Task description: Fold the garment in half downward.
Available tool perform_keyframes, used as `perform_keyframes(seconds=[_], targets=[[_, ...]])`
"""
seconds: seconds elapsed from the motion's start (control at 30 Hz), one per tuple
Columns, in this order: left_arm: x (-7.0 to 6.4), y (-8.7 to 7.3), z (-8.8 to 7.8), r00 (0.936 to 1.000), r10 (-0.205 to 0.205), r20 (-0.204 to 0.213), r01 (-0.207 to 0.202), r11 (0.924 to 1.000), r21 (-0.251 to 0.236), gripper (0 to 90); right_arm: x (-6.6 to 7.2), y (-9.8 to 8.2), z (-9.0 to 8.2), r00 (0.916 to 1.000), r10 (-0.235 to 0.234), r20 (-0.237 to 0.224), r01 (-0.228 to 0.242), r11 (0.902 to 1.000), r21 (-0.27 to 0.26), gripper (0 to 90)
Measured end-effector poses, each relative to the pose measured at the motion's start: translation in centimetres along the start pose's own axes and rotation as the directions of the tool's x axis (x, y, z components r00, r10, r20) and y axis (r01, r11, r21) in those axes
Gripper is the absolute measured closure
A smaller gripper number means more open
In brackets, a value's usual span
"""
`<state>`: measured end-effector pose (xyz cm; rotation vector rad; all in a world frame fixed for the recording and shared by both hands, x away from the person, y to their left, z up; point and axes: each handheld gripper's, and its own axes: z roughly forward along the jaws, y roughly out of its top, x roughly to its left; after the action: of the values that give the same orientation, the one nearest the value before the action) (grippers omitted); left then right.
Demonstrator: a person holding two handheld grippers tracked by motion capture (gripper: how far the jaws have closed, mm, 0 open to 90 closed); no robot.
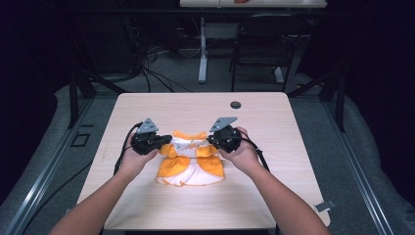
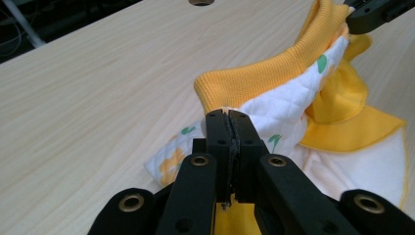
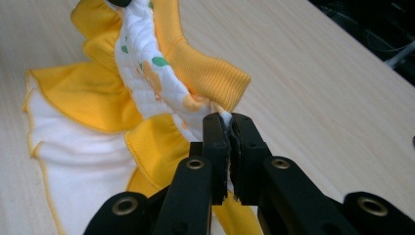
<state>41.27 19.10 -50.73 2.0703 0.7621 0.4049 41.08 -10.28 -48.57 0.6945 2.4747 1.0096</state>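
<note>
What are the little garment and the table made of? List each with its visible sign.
Garment: soft fabric, likely cotton; white quilted body with stitched squares, yellow ribbed-knit collar, matte yellow ruffles.
Table: pale wood-look top, probably laminate; straight printed grain, smooth low sheen.

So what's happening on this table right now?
A person holds a tool in each hand and has a small yellow and white garment pinched at its two shoulders. The left tool is clamped on the quilted white fabric just below the yellow ribbed collar, and the right tool grips the opposite end. The top edge is lifted between them, while the frilled skirt lies spread on the wooden table.
</note>
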Motion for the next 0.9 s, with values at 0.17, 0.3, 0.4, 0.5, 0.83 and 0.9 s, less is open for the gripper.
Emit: perform_keyframes(seconds=[0.17,0.3,0.4,0.5,0.83,0.9], targets=[[-0.8,-1.0,-0.2,0.9997,-0.008,0.024,0.008,1.0000,-0.002,88.1,0.7,-0.9,0.0,0.9996,0.021,-0.019,-0.021,0.9998,-0.004,85.5],[-1.3,-1.7,-0.4,0.9993,-0.001,0.038,0.001,1.0000,0.005,87.6,1.3,-1.6,-0.1,0.9993,0.011,-0.035,-0.011,0.9999,0.000,85.5],[-1.7,-2.2,-0.6,0.9988,0.004,0.048,-0.004,1.0000,0.009,87.5,1.8,-2.1,-0.1,0.9983,0.021,-0.054,-0.020,0.9998,0.007,85.4],[-2.0,-2.7,-0.7,0.9980,0.004,0.063,-0.005,0.9999,0.015,87.3,2.2,-2.5,-0.2,0.9978,0.024,-0.062,-0.024,0.9997,-0.002,85.3],[-2.9,-3.8,-1.2,0.9949,-0.013,0.099,0.012,0.9998,0.016,84.1,2.8,-3.9,-0.3,0.9943,0.038,-0.100,-0.036,0.9990,0.026,83.8],[-3.0,-3.8,-1.4,0.9948,-0.011,0.101,0.009,0.9998,0.017,82.3,2.9,-4.0,-0.5,0.9926,0.047,-0.112,-0.044,0.9987,0.025,81.1]])
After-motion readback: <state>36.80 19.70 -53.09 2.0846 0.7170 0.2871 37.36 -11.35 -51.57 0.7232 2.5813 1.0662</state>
